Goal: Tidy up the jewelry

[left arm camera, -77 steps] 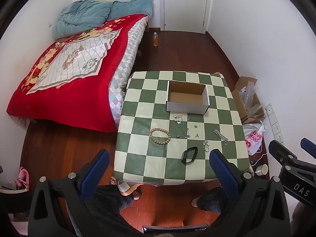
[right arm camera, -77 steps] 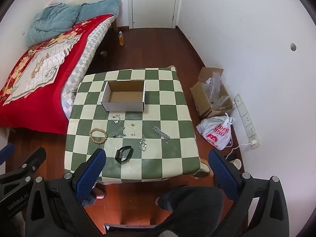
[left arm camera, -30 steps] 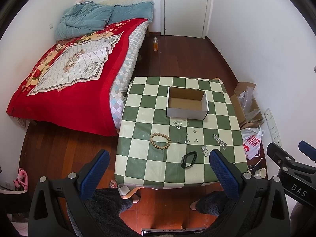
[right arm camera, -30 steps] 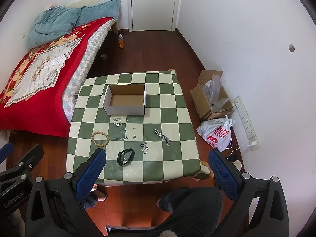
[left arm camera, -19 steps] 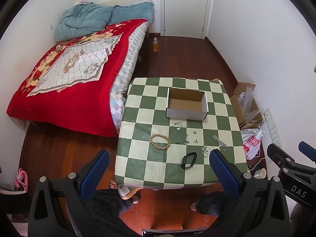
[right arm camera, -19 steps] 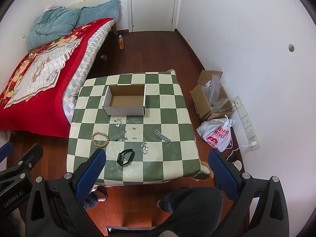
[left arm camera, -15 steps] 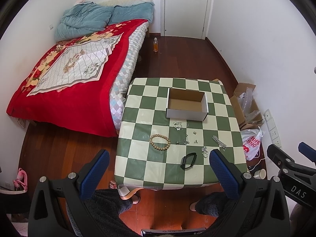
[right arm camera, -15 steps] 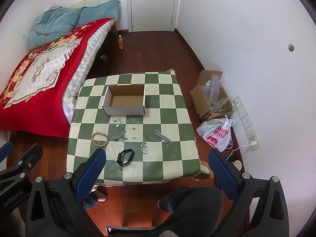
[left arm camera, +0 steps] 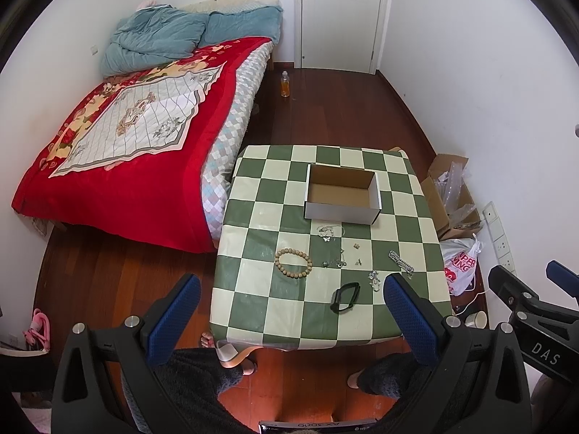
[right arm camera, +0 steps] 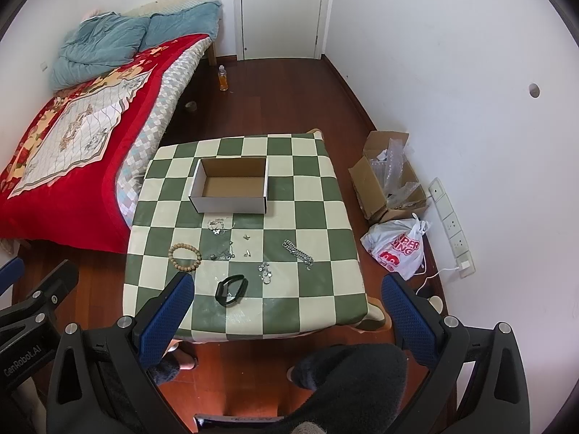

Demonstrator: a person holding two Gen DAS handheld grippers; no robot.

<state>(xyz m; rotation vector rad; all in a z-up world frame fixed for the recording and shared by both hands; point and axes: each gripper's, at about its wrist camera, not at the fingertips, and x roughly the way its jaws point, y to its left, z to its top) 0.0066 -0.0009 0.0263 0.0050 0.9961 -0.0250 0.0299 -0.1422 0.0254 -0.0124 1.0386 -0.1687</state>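
Observation:
An empty white cardboard box (left arm camera: 342, 195) (right arm camera: 230, 186) stands on the green checked table (left arm camera: 253, 289) (right arm camera: 318, 300). In front of it lie a wooden bead bracelet (left arm camera: 292, 263) (right arm camera: 184, 252), a black band (left arm camera: 345, 292) (right arm camera: 231, 290), a silver chain (left arm camera: 401, 264) (right arm camera: 298, 249) and several small silver pieces (left arm camera: 334, 262) (right arm camera: 222, 253). My left gripper (left arm camera: 289, 314) and my right gripper (right arm camera: 287, 313) hang high above the table's near edge. Both are open and hold nothing.
A bed with a red blanket (left arm camera: 119, 152) touches the table's left side. A bottle (left arm camera: 285, 84) stands on the wood floor near the door (left arm camera: 340, 14). An open carton (right arm camera: 389, 177), a plastic bag (right arm camera: 398, 249) and a power strip (right arm camera: 450, 226) lie at the right wall. A person's legs (right arm camera: 347, 372) are below.
Both grippers have risen a little, so the table looks slightly smaller and lower in the views. The jewelry and the box have not moved.

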